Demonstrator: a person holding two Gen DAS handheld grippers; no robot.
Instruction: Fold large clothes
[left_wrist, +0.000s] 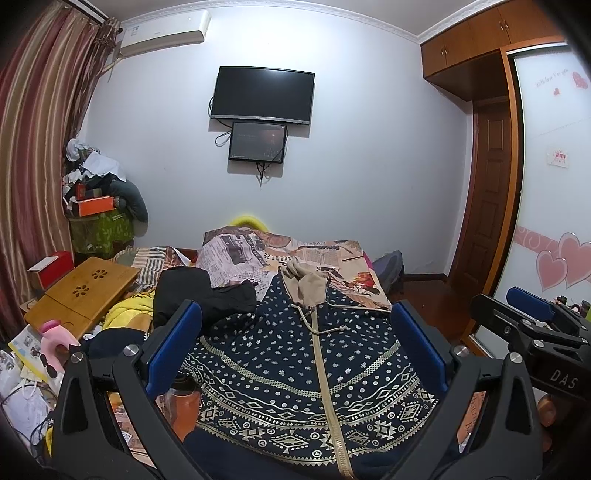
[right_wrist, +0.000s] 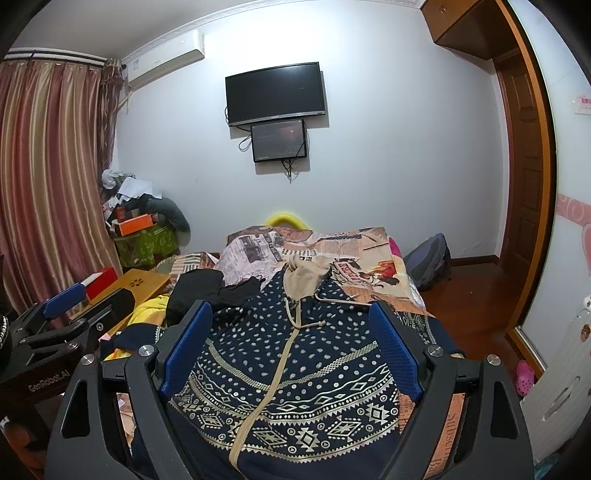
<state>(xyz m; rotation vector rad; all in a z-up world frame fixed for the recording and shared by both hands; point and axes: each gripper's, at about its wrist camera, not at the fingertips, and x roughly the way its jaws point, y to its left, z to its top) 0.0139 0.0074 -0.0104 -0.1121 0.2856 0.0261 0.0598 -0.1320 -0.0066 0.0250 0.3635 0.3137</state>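
A navy zip hoodie with beige dots, geometric bands and a beige hood lining lies spread face up on the bed, hood toward the far wall. My left gripper hovers open above the hoodie's hem end, blue pads wide apart, nothing between them. Beside it, my right gripper is open too, over the same end of the garment. Each view also shows the other gripper at its edge: right gripper, left gripper. Sleeves are mostly hidden behind the gripper frames.
The bed carries a newspaper-print cover, a black garment, yellow cloth and a wooden lap desk at left. Clutter is piled by the curtain. A backpack sits on the wooden floor at right.
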